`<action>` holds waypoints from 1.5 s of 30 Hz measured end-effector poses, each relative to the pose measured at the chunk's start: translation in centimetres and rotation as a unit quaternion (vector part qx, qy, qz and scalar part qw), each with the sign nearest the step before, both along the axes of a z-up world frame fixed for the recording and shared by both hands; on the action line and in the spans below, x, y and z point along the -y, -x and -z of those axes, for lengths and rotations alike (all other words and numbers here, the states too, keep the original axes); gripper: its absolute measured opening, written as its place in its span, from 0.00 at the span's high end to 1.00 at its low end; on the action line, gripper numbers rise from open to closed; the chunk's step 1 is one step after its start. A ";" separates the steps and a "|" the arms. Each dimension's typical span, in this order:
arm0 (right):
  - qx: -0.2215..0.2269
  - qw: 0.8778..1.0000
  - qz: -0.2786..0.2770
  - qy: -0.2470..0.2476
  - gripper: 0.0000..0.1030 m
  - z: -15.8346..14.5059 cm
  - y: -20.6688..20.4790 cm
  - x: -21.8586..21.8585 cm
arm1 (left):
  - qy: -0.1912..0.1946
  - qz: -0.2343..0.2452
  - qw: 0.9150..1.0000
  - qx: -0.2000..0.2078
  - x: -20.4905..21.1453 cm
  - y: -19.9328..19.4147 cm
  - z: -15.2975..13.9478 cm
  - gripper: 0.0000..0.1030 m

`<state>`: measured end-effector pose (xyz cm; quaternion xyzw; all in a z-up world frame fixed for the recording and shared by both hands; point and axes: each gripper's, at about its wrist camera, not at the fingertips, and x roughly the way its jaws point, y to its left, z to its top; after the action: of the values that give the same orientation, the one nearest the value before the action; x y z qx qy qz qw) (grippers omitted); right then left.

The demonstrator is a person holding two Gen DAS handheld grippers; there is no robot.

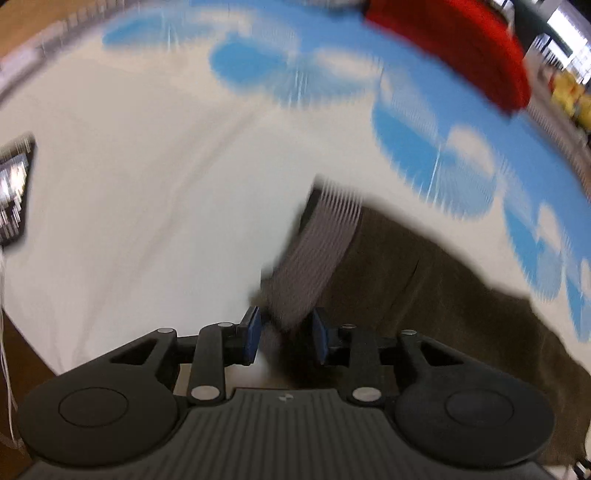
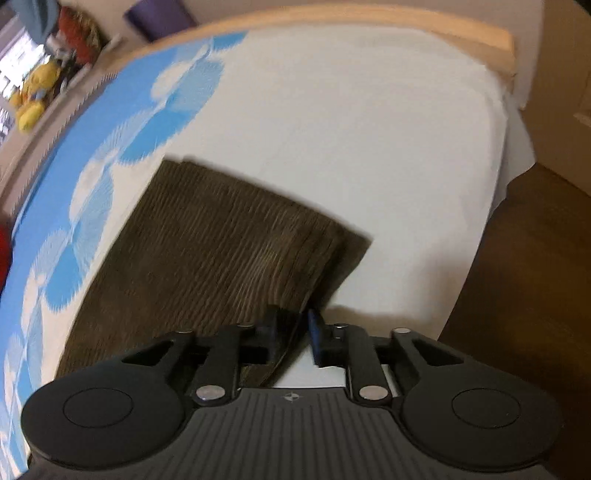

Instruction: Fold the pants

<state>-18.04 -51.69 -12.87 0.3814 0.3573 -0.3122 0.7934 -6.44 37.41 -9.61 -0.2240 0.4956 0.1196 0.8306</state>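
Observation:
Dark brown corduroy pants (image 1: 436, 280) lie on the white bed sheet (image 1: 129, 192), blurred by motion. In the left wrist view my left gripper (image 1: 286, 334) is shut on the grey ribbed waistband (image 1: 314, 254) at the pants' left end. In the right wrist view the pants (image 2: 207, 243) lie as a folded brown slab, and my right gripper (image 2: 295, 338) is shut on their near right edge, with the cloth pinched between the blue pads.
A blue and white patterned blanket (image 2: 74, 177) covers the far side of the bed. A red cushion (image 1: 461, 48) lies at the far right. Yellow plush toys (image 2: 35, 94) sit on a shelf. The wooden bed frame (image 2: 369, 18) and brown floor (image 2: 524, 277) border the mattress.

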 end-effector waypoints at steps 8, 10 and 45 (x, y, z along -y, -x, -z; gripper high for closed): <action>-0.019 1.000 0.012 0.000 0.90 0.7 -0.1 0.4 | -0.065 0.087 0.994 0.022 4.2 -1.7 -0.8 0.69; -0.022 0.999 0.023 -0.004 0.90 0.8 -0.5 0.6 | -0.087 0.100 0.988 -0.080 4.7 -2.5 2.4 0.68; 0.067 0.994 0.065 -0.051 0.68 0.5 2.7 3.3 | -0.157 0.183 0.968 0.076 15.8 -5.9 -3.1 0.81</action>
<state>-20.71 -55.03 -13.35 0.4634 0.2937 -0.3182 0.7732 -0.59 21.58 -6.54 -0.0048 0.4389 0.0240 0.8982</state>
